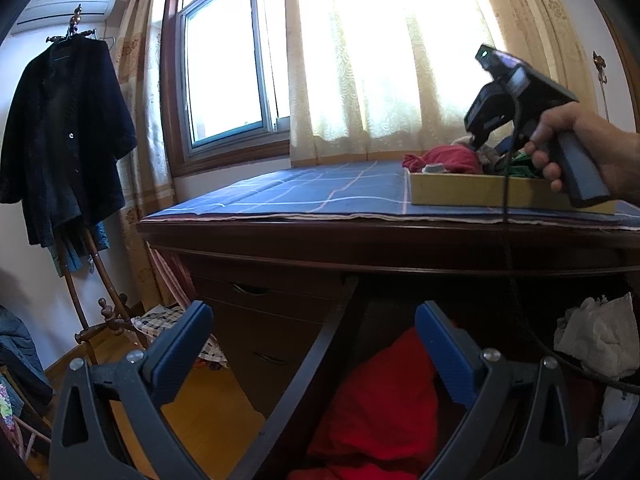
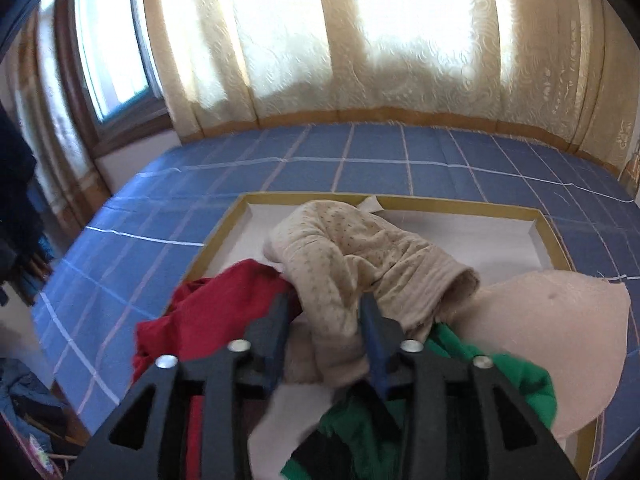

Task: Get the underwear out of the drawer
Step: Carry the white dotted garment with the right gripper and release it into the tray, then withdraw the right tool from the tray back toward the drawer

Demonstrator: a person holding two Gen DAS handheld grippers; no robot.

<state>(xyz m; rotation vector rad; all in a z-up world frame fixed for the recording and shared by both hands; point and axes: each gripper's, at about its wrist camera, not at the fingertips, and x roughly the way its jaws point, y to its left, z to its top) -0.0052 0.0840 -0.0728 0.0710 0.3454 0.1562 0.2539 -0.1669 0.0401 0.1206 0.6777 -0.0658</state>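
With jaws spread, the right gripper (image 2: 326, 312) straddles the beige underwear (image 2: 360, 256), which may snag and lift from the tray (image 2: 548, 236) at twelve o'clock.

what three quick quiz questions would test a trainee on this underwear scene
1. True or false: the left gripper holds a garment.
2. In the right wrist view, which garment lies between the fingers of the right gripper? A red garment; B beige dotted garment; C green garment.
3. What do the garments on the blue checked cloth lie in?

Key
1. False: its jaws stand wide apart, nothing between them.
2. B. The jaws are parted around it, so it looks released rather than gripped.
3. A shallow yellow-rimmed box.
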